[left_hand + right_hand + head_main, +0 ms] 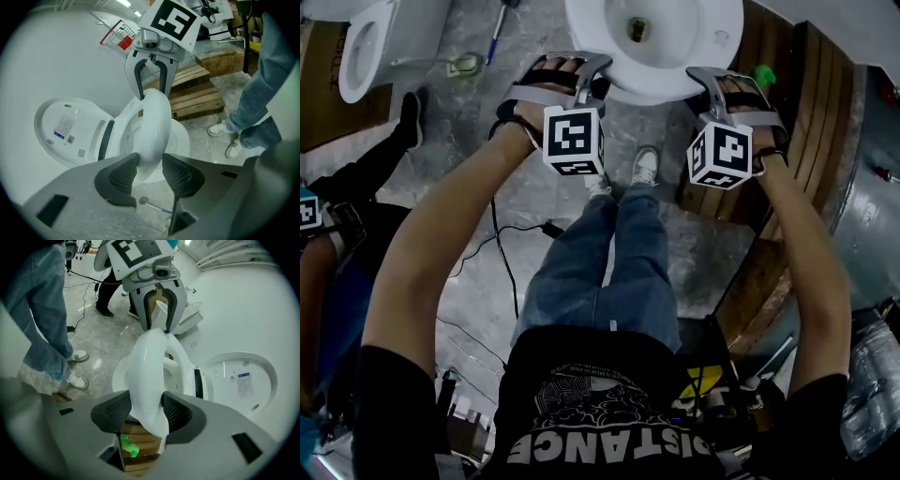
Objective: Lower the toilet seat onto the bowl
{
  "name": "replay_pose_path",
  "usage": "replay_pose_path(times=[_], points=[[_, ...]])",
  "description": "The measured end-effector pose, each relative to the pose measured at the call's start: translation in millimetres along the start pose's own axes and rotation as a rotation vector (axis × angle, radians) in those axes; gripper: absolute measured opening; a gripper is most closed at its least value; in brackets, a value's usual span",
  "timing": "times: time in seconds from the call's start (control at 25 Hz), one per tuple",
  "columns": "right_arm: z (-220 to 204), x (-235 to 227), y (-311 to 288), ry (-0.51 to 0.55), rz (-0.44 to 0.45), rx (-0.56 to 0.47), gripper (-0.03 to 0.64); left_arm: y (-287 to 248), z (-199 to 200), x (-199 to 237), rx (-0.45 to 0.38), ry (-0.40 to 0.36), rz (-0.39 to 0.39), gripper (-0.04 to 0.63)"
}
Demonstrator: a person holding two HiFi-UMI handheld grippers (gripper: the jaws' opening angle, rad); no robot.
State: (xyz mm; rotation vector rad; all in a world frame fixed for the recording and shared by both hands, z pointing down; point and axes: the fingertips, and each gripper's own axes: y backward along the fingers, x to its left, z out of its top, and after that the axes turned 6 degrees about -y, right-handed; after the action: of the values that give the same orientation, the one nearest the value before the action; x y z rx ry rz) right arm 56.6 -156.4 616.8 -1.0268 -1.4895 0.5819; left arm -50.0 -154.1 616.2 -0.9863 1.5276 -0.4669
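left gripper (150,159), right gripper (146,399): fingers (119,176) tight on tilted glossy white toilet seat (154,122)

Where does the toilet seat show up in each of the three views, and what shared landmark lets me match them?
Head view: toilet seat at top centre, a white arc between left gripper and right gripper.
Left gripper view: centre, running up edge-on from its fingers.
Right gripper view: centre, edge-on between its fingers.
Shared landmark: the person's white sneakers.
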Motion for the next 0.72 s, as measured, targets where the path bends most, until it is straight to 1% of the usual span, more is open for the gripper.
replay_pose_path(times=[0.2, 0.4, 0.56, 0.72], points=[[-2.8, 16.1, -14.5, 0.041, 0.033, -0.01, 0.219, -11.2, -2.1, -14.8, 0.025, -0.004, -0.017, 0.167], [-6.2, 29.9, -34.3, 0.062, 0.033, -0.004, 0.227, -30.1, -6.6, -31.4, 0.033, -0.018, -0.033, 0.175], [-6.8, 43.9, -50.8, 0.089, 0.051, 0.009, 0.238, -41.9, -15.1, -46.5, 0.055, -0.027, -0.056, 0.179], [-11.4, 51.6, -63.6, 0.122, 0.058, 0.026, 0.244, -52.6, -17.1, -56.4, 0.067, -0.016, -0.084, 0.181]])
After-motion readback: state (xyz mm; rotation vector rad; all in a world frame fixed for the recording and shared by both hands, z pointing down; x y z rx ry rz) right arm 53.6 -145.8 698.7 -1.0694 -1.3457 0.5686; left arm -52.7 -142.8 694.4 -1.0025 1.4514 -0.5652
